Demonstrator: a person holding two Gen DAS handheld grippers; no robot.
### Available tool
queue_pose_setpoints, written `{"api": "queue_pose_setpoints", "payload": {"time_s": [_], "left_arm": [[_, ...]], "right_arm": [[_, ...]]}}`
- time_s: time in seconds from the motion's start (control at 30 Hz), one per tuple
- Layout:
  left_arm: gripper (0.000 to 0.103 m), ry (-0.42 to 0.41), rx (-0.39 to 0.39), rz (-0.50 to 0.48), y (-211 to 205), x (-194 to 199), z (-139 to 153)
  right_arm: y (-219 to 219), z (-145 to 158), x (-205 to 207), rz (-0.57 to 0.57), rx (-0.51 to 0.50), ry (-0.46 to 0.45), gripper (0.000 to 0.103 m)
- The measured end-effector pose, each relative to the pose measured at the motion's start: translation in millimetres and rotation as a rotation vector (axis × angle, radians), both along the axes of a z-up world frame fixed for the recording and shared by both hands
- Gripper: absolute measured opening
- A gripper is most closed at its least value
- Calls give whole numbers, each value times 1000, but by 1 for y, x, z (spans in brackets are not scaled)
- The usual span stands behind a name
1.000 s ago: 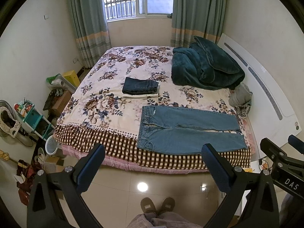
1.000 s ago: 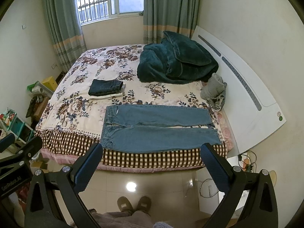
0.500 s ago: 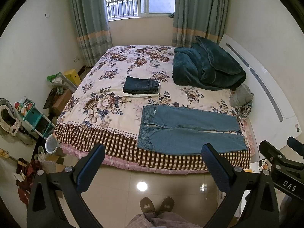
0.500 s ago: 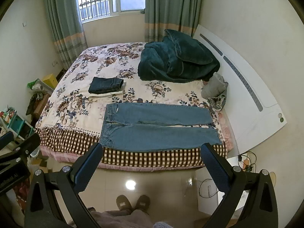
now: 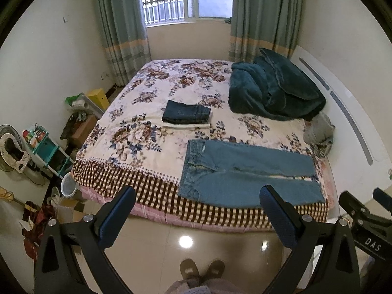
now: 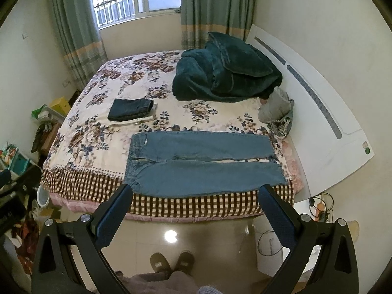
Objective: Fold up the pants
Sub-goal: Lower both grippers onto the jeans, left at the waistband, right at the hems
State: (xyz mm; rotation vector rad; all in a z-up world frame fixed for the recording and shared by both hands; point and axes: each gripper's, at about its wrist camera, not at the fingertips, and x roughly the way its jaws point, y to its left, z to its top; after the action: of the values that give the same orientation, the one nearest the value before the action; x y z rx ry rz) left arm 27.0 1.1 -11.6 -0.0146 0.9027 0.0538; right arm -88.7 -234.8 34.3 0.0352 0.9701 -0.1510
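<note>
Both grippers, left gripper (image 5: 196, 210) and right gripper (image 6: 194, 208), hang wide and empty low in frame, now slightly nearer the blue jeans (image 6: 201, 163) lying flat across the bed's (image 6: 80, 134) near edge at centre frame, so folding hasn't begun.

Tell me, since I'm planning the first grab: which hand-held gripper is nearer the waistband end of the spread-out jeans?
Left, by a modest margin. The left hand-held gripper hangs open just short of the jeans' waistband end; the right hand-held gripper hangs open opposite the legs' middle, farther along.
</note>
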Motion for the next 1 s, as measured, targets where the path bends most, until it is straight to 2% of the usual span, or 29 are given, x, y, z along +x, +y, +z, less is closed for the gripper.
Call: {"api": "queue_pose_setpoints", "payload": {"time_s": [0.1,0.2,0.3,0.53,0.77,0.93,1.0], "left_arm": [[103,-26,16,25,-7,26,-9],[103,-53,66,54,-18,53,-21],[103,-45,78,80,-27,82,-41],[103,64,83,75,-55,153,-97],[103,157,116,44,-79,248,-154],[103,272,83,40,-90,328,-208],[103,343,47,61,-88,362,-236]], "right_arm": [[-15,-19,26,-29,-8,-9,103],[-34,-41,57,-47,-12,12,103],[-54,-65,92,-74,-30,35,103],[-103,-130,187,-158,-53,105,103],[-144,-208,301,-251,-30,187,103],[-166,-266,390,-335,-17,296,103],[-179,-292,424,-372,10,335,103]]}}
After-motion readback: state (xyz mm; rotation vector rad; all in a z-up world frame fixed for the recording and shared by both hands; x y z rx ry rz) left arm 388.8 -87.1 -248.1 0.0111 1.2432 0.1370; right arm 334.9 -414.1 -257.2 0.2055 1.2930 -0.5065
